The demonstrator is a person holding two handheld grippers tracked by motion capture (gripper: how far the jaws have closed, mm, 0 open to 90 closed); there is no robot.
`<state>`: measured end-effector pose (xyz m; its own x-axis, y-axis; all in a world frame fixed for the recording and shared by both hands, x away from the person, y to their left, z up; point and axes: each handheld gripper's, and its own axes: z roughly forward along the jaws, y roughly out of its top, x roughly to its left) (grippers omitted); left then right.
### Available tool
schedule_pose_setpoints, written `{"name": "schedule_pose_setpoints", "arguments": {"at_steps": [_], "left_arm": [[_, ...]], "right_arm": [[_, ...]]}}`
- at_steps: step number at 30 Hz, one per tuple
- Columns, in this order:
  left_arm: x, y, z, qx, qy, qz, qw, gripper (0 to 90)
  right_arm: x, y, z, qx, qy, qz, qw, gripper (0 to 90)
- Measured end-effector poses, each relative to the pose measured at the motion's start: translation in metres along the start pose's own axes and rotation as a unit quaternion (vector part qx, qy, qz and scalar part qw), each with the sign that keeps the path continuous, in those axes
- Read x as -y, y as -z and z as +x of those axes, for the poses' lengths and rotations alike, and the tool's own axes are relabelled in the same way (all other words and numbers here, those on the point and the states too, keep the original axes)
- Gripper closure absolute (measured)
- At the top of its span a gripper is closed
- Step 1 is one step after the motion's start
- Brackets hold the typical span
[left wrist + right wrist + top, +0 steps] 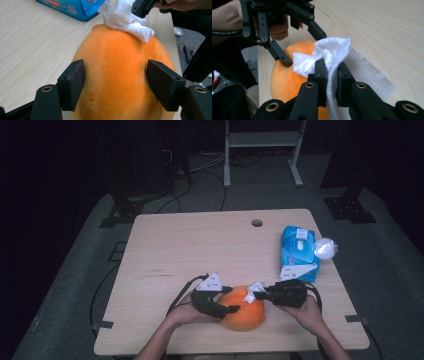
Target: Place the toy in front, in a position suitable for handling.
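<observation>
The left gripper [115, 82] has its jaws spread wide around a soft orange ball [117, 75], one pad against each flank, so the ball sits squarely between them and swells past their tips. On the high view this gripper [231, 309] lies at the ball's near-left side, and the ball [246, 312] rests on the counter [190, 245] near its front edge. The right gripper [331, 70] has its jaws drawn nearly together on a crumpled white wipe [332, 51], which is pinched between the pads and bunches out beyond their tips, with a loose tail hanging down between the jaw arms. The bunched end of the wipe [125, 18] lies on the top of the ball, straight ahead of the right jaws and at the far end of the ball as seen from the left jaws. Beyond the wipe, to the far side of the right gripper [257, 295], a blue pack of wipes [298, 252] lies on the counter, well apart from both sets of jaws.
</observation>
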<state>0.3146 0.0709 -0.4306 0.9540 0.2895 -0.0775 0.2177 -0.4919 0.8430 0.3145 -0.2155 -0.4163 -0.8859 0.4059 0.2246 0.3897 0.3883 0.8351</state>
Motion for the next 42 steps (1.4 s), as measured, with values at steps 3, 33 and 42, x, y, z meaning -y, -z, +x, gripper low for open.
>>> {"name": "schedule_pose_setpoints", "arguments": {"at_steps": [3,33,42], "left_arm": [[0.0,0.0,0.0,0.0,-0.001,0.001,1.0,31.9],[-0.011,-0.003,-0.015,-0.012,-0.038,0.018,0.9991,29.6],[-0.011,-0.004,-0.012,-0.018,-0.026,0.017,0.9993,29.9]], "right_arm": [[0.003,0.003,-0.002,-0.001,-0.002,0.005,1.0,80.8],[-0.007,0.001,0.003,0.003,0.01,0.0,0.9999,81.0],[0.001,0.01,-0.004,0.012,-0.003,0.011,0.9999,81.1]]}}
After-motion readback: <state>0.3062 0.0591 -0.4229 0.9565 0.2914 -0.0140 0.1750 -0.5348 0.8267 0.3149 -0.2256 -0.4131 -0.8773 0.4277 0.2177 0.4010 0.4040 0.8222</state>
